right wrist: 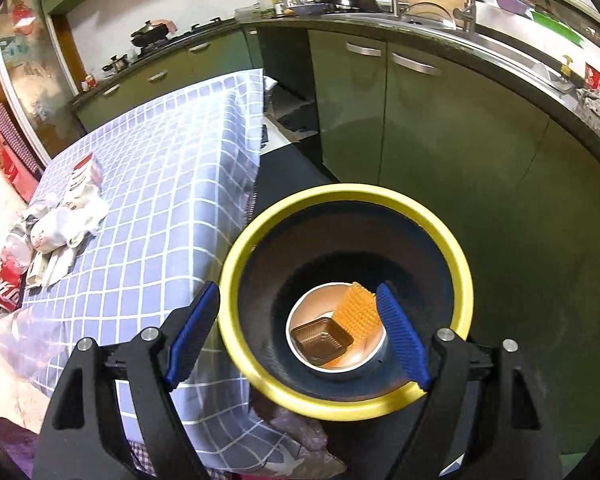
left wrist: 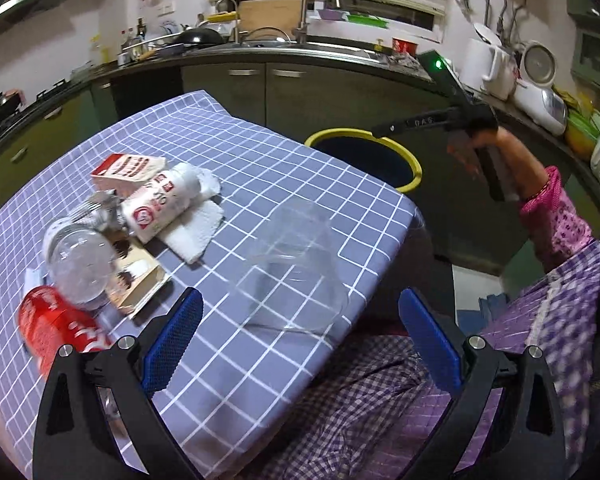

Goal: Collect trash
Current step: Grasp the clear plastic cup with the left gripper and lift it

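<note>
Trash (left wrist: pixel 112 236) lay heaped on the checked table (left wrist: pixel 300 184). Above the yellow-rimmed bin (right wrist: pixel 342 412), the right gripper (right wrist: pixel 300 340) gaped empty; the left gripper (left wrist: pixel 300 340) stood open near a clear cup (left wrist: pixel 296 268), seemingly next for grasping.

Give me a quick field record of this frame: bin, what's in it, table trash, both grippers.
bin: yellow-rimmed bin beside the table
bin contents: brown tray, orange tray, white bowl
table trash: red can, clear bottle, white bottle, tissue, carton, clear cup
left gripper: open, empty, facing the clear cup
right gripper: open, empty, above the bin
</note>
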The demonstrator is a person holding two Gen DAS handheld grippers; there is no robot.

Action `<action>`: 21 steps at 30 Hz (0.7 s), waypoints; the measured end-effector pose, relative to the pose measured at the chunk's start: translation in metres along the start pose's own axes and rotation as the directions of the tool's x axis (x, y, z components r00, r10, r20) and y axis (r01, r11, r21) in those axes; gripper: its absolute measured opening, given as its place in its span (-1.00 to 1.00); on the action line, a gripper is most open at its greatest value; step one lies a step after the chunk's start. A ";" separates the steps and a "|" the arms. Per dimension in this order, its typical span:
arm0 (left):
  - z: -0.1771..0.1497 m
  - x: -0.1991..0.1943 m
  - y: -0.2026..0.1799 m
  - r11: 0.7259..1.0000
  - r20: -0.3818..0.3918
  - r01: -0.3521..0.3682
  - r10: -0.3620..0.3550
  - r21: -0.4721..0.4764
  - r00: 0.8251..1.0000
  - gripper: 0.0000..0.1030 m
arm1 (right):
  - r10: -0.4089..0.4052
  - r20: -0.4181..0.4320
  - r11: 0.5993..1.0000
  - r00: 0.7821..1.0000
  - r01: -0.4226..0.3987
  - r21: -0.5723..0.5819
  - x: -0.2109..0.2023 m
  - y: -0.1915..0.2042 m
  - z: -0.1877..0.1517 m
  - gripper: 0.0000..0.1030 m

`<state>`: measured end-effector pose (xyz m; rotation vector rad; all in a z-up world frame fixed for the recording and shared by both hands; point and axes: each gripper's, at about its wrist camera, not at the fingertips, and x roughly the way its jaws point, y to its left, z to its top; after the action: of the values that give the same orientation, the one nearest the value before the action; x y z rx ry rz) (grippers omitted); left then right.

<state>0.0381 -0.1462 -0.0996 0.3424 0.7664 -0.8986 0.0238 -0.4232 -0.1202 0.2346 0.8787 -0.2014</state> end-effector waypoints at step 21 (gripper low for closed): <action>-0.004 0.061 0.016 1.000 -0.031 0.002 -0.001 0.017 1.000 0.57 | 0.085 -0.027 0.996 0.996 -0.086 -0.015 0.014 0.016 -0.003 0.47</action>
<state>0.0731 -0.1695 -0.1470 0.3720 0.7883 -0.9032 0.0344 -0.4081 -0.1308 0.2597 0.8938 -0.1118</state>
